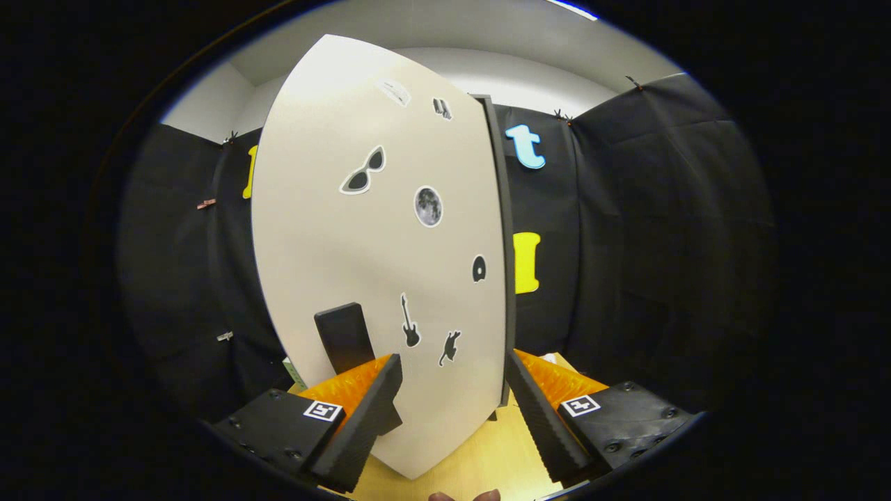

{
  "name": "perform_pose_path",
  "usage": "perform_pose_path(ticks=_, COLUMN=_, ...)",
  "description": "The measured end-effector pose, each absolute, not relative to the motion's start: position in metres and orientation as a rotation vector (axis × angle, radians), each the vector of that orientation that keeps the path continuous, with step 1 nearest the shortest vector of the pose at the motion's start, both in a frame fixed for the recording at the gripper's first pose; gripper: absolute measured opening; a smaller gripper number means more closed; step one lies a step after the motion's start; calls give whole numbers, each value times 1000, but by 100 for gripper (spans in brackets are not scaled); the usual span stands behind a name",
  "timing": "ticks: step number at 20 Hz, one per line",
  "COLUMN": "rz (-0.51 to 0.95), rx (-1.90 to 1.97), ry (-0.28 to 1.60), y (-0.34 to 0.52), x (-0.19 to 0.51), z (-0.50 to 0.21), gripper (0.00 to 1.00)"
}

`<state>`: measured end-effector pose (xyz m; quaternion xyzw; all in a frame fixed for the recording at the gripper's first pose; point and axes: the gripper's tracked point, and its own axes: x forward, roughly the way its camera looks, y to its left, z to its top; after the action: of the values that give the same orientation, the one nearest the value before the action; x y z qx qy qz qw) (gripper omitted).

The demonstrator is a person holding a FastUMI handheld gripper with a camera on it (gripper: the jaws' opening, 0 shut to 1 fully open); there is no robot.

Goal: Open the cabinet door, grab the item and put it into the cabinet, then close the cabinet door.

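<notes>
White cabinet door [379, 264] between open tongs [454, 410]

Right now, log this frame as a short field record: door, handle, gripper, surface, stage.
door: pale cabinet door with stickers, seen close, its dark edge toward the right finger
handle: black handle just beyond the left finger
gripper: gripper open, fingers spread either side of the door's lower part, pressing on nothing
surface: wooden tabletop below the door
stage: at the door; whether it is opening or closing cannot be told
</notes>
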<state>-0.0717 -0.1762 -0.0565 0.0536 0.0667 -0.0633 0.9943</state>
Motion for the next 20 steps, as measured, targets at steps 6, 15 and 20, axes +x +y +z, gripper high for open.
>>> perform_pose_path(ticks=6, rz=-42, rx=78, ry=134, y=-130, x=-50, z=-55, gripper=98)
perform_pose_path(ticks=15, rz=-65, rx=22, ry=70, y=-119, x=-29, z=-38, gripper=98)
perform_pose_path(ticks=20, rz=-60, rx=18, ry=61, y=-119, x=-30, z=-35, gripper=98)
